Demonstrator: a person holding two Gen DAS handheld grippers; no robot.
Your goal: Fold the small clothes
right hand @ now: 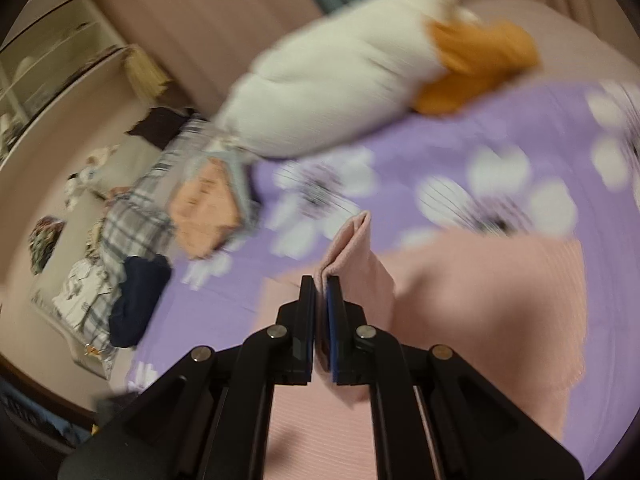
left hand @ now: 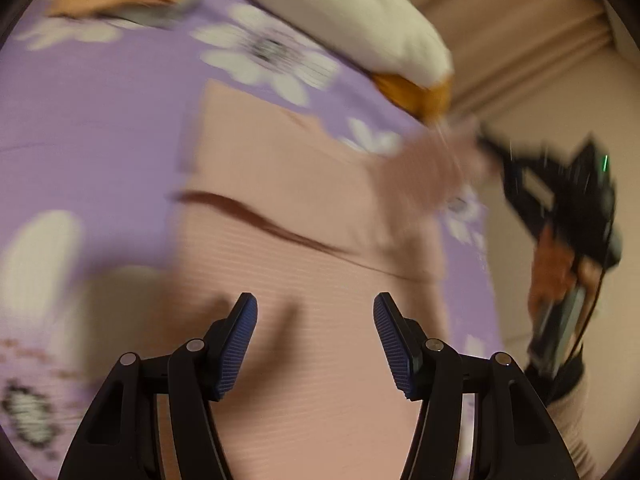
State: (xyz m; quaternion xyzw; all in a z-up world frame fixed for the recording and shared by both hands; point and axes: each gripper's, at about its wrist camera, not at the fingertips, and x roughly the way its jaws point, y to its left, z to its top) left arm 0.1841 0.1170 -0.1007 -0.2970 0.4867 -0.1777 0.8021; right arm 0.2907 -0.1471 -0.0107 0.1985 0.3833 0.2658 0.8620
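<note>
One purple flowered sheet (left hand: 100, 128) covered the bed, with no container in sight. On it lay a pink ribbed garment (left hand: 304, 248), partly folded, a crease running across it. A white and orange plush (right hand: 340, 92) rested at the far edge. The left gripper (left hand: 315, 340) hovered over the garment, jaws spread. The right gripper (right hand: 320, 320), pressed together, pinched a lifted pink corner (right hand: 352, 248).
</note>
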